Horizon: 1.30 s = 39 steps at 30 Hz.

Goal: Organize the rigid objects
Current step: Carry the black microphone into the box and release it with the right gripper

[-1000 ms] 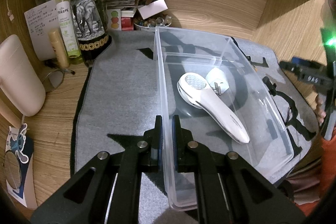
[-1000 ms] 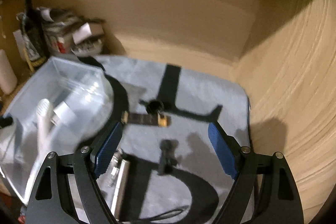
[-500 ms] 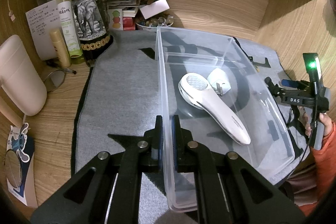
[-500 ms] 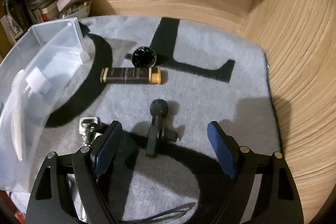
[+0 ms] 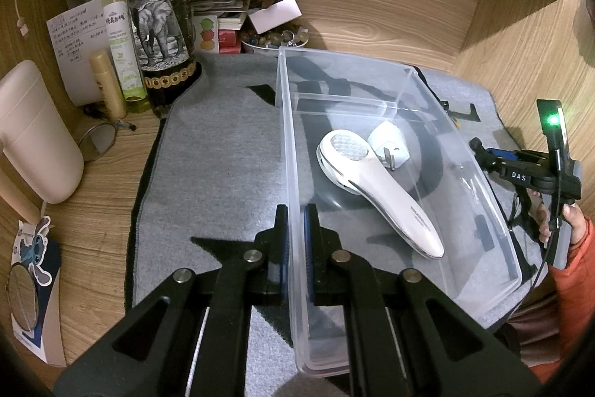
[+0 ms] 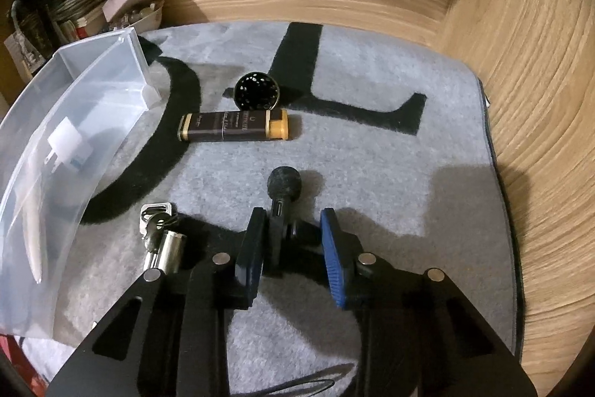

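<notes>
Small microphone (image 6: 279, 211) between closing right tongs (image 6: 292, 240), left tongs (image 5: 293, 240) clamped on bin wall (image 5: 288, 173)

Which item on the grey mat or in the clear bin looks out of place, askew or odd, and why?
Nothing is spilled or visibly damaged. The small black microphone lies on the grey mat, between the closing fingers of the right gripper. The clear bin looks tilted, its wall pinched by the left gripper, the white handheld device lying askew inside.
</notes>
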Each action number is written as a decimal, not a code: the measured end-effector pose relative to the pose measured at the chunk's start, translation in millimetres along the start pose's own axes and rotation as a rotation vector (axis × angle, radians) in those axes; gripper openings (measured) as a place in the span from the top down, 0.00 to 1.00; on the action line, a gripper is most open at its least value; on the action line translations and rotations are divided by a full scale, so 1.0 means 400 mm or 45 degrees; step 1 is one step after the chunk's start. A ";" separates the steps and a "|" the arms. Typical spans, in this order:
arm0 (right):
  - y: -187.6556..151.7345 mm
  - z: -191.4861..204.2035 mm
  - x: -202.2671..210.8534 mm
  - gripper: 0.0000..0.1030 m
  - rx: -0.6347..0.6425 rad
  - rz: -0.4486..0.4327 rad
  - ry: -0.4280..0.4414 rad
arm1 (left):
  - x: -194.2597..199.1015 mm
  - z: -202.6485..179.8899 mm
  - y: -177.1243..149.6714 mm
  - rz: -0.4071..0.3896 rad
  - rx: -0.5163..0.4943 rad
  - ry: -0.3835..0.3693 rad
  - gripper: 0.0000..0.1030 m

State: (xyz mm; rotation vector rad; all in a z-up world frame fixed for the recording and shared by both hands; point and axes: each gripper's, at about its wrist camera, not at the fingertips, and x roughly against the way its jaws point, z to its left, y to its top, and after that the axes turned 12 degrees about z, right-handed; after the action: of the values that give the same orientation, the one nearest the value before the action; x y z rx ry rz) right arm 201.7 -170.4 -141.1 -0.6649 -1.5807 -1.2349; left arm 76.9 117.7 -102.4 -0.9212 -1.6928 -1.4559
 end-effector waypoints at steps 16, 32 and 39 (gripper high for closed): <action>0.045 0.078 0.169 0.74 0.092 -0.241 0.031 | 0.000 0.000 0.000 0.000 0.002 -0.001 0.93; 0.082 0.282 0.296 0.74 0.320 -0.448 0.150 | -0.002 -0.006 0.002 -0.003 0.006 -0.010 0.93; 0.071 0.369 0.272 0.74 0.416 -0.400 0.194 | -0.002 -0.007 0.002 -0.004 0.005 -0.012 0.93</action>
State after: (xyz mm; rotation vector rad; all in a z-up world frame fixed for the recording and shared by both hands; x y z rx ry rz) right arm 132.7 -39.1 -29.7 -0.1136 -1.7485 -1.1795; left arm 78.3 115.1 -102.4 -0.9254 -1.7041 -1.4517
